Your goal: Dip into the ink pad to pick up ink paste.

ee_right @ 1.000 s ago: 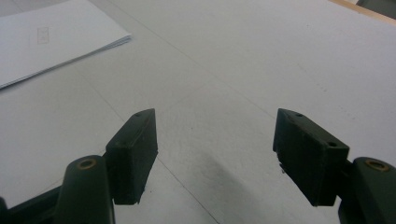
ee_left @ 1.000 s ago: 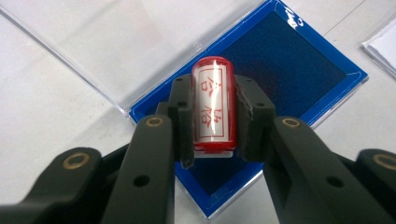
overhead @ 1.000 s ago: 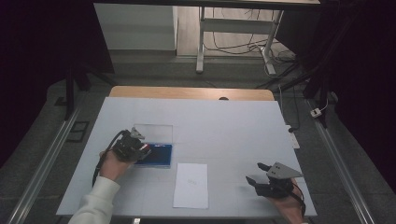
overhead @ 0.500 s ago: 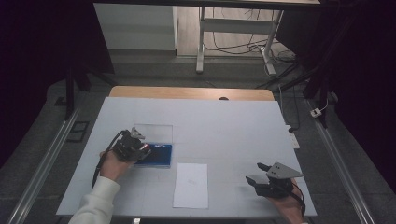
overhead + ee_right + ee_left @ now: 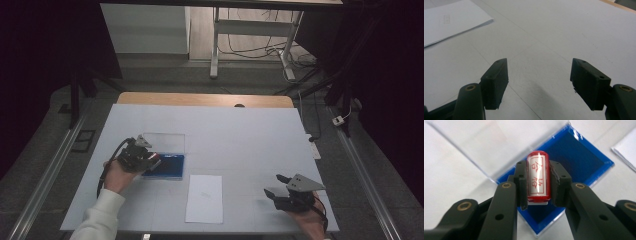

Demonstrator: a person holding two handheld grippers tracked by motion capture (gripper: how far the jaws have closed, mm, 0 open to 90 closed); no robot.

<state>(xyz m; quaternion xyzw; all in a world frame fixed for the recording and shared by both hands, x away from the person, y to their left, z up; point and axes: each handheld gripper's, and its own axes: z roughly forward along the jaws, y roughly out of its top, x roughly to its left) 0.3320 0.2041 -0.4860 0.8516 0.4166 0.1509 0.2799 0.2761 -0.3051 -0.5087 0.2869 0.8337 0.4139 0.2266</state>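
While we hold the right tongs (image 5: 281, 187) with jaws spread and empty, resting near the worktop's (image 5: 240, 130) front right corner, we keep them out of the way. Just left lies the sheet of paper (image 5: 204, 198), flat and bare, probably waiting for a mark. Farther off, our left tongs (image 5: 537, 180) clamp the red stamp (image 5: 538, 176) upright over the blue ink pad (image 5: 576, 157), whose clear lid (image 5: 163, 141) lies folded open behind it. We judge inking is under way. Wide bare worktop stretches beyond, so the path to the paper is free.
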